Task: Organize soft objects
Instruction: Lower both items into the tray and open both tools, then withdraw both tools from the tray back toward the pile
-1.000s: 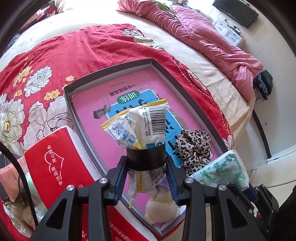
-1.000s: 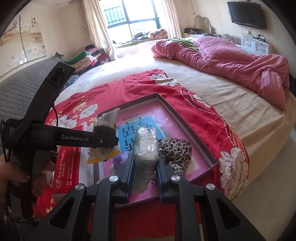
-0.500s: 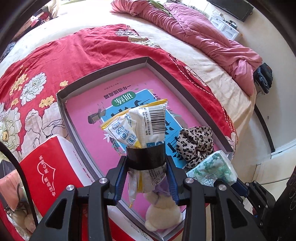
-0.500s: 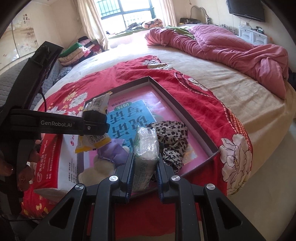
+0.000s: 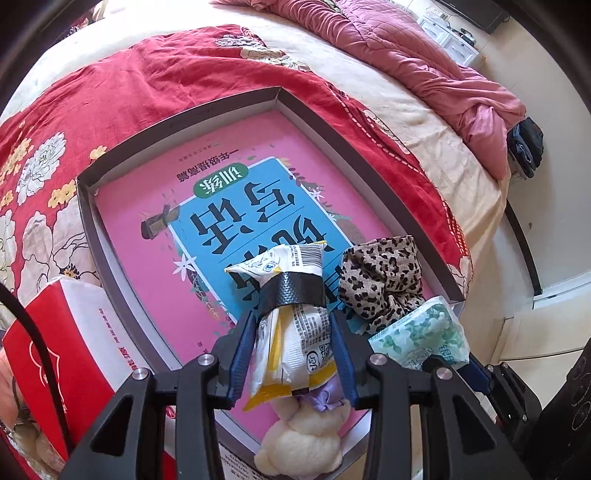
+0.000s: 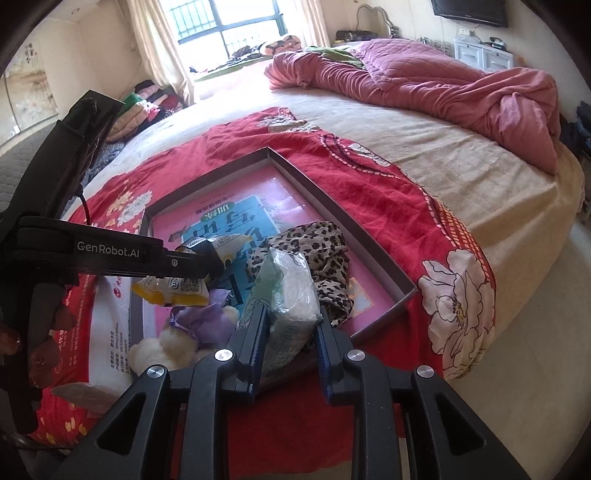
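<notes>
Only the right wrist view shows the window (image 6: 225, 18) and hand (image 6: 44, 332)

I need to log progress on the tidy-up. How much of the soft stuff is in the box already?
Done: the leopard scrunchie and plush toy lie in the box. In hand: the left gripper is shut on a snack packet over the box; the right gripper is opening around the tissue pack at the box's near edge. Left: both need setting down.
</notes>
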